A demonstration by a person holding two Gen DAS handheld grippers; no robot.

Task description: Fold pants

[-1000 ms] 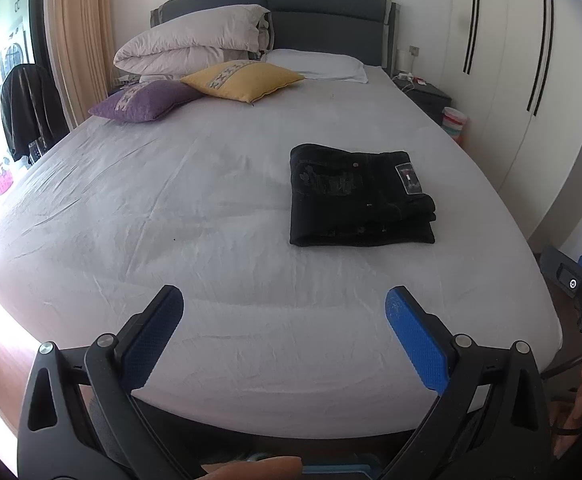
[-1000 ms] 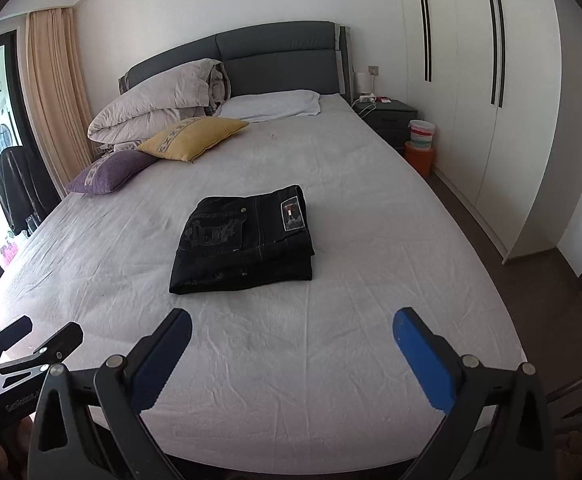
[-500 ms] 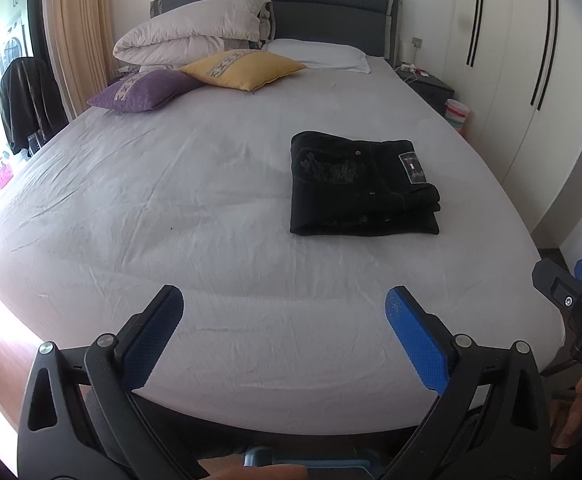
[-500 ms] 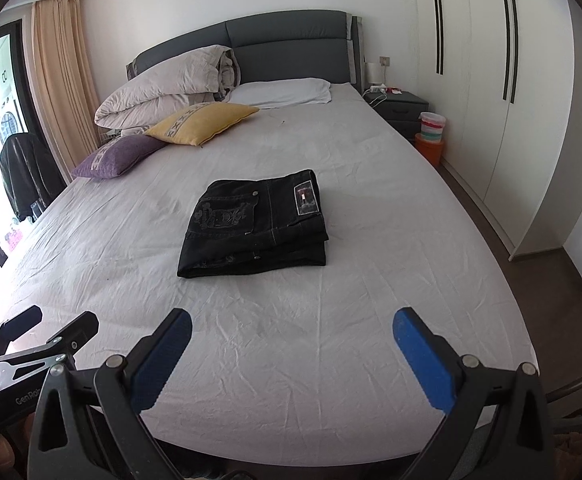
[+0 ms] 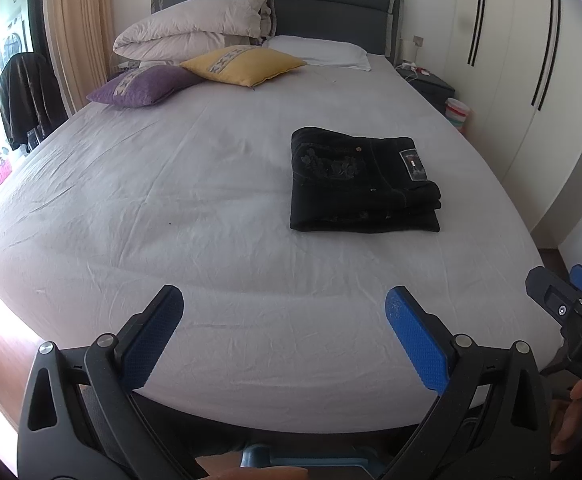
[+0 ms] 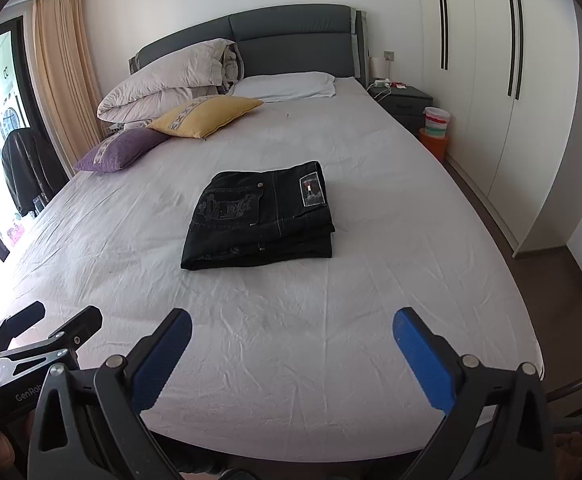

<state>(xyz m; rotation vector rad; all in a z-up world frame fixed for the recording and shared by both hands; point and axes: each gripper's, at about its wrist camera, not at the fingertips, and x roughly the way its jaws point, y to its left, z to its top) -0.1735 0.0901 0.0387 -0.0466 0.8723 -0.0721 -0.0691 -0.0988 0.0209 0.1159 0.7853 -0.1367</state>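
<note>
Black pants point(image 5: 361, 182) lie folded into a compact rectangle on the white bed sheet point(image 5: 195, 208), with a pocket and a label patch facing up; in the right wrist view the pants point(image 6: 261, 218) sit mid-bed. My left gripper point(image 5: 285, 312) hovers open at the foot of the bed, well short of the pants, with nothing between its blue pads. Equally open and empty, my right gripper point(image 6: 291, 332) hangs near the foot edge. Each gripper shows at the edge of the other's view.
A yellow cushion point(image 5: 243, 65), a purple cushion point(image 5: 143, 86), a folded duvet point(image 5: 195, 34) and a white pillow point(image 5: 319, 50) lie at the headboard. A nightstand point(image 6: 405, 100) and wardrobe doors point(image 6: 491, 80) stand right. A dark jacket point(image 5: 27, 100) hangs left.
Both grippers have tilted and shifted slightly, so the bed sits a little differently in view. The pants have not moved and both grippers stay open.
</note>
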